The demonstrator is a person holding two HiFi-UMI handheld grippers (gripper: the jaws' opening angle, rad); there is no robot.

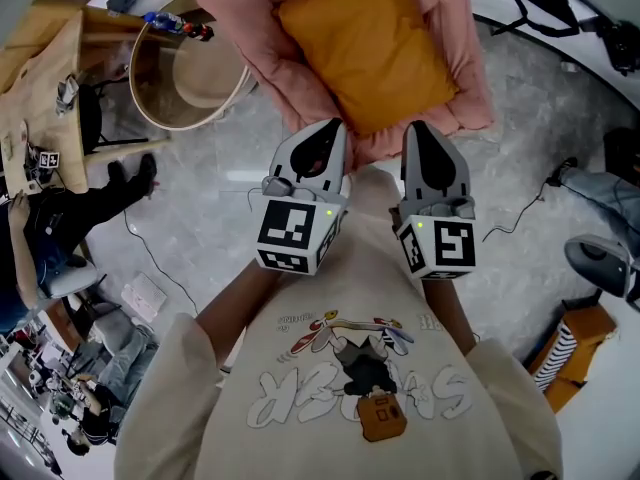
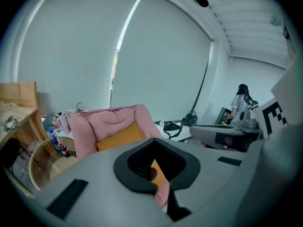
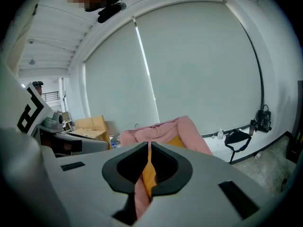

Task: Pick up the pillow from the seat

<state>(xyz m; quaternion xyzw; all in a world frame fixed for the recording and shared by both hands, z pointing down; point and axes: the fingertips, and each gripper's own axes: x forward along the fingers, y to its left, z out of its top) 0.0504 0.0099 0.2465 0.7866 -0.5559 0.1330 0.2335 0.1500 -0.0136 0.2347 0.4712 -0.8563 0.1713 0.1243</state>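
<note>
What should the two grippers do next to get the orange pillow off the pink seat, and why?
Probably open both pairs of jaws first. The left gripper and right gripper hover just short of the orange square fabric pillow, which lies untouched on the pink padded seat. Each gripper's jaws stand together with nothing held, so they could not take the pillow's near edge as they are.

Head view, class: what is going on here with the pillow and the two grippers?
A person holds a gripper in each hand, facing a pink seat. The orange pillow lies on the seat, not yet picked up. The left gripper and the right gripper point at it side by side, jaws together, holding nothing.
</note>
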